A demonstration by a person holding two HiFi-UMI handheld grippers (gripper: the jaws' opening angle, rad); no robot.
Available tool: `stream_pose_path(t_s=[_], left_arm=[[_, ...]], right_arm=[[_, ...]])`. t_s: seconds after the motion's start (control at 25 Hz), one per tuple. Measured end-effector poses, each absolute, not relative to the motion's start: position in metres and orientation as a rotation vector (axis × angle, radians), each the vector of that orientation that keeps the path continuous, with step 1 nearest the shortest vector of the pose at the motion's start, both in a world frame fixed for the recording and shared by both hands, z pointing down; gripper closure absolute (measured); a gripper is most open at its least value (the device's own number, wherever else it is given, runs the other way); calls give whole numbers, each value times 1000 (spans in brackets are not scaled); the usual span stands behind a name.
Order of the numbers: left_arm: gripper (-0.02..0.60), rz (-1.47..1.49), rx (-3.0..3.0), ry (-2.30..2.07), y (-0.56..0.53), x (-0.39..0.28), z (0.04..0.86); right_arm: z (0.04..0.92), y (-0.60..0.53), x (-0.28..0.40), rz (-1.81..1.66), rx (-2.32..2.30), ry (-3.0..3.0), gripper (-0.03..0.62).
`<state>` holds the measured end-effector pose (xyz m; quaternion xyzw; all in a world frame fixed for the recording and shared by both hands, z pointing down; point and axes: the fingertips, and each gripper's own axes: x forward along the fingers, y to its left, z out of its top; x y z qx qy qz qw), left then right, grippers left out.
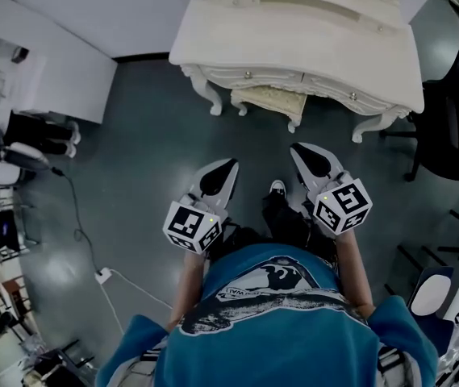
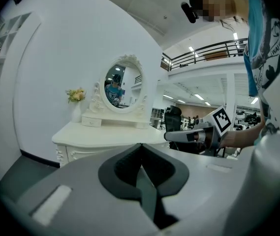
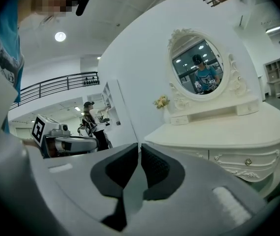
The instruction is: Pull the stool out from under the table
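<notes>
1. Open stretch of bare dark grey floor ahead of the left hand-held gripper and right hand-held gripper, both slim with jaws together.
2. Straight ahead, blocked by the cream carved dressing table, with its tabletop overhanging and curved front legs flanking the knee gap.
3. Gap filled by the cream cushioned stool; narrow room at its left, more at its right.
4. Right flank closed by a black office chair just beside the tabletop's end.
5. Left flank: white boxy partition well apart; black cable and white power strip low on the floor.
</notes>
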<state>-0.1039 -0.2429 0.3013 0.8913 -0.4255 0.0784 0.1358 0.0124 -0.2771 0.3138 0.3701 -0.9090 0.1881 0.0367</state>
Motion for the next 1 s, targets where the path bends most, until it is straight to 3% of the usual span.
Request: stream_pose_path(t_s=[0.56, 1.0], left_arm=[[569, 336, 2551, -1196, -292, -116, 320], [551, 409, 2681, -814, -350, -133, 385]], right_arm=[[373, -321, 12, 905, 1113, -2743, 568], [449, -355, -8, 1349, 1489, -2582, 469]])
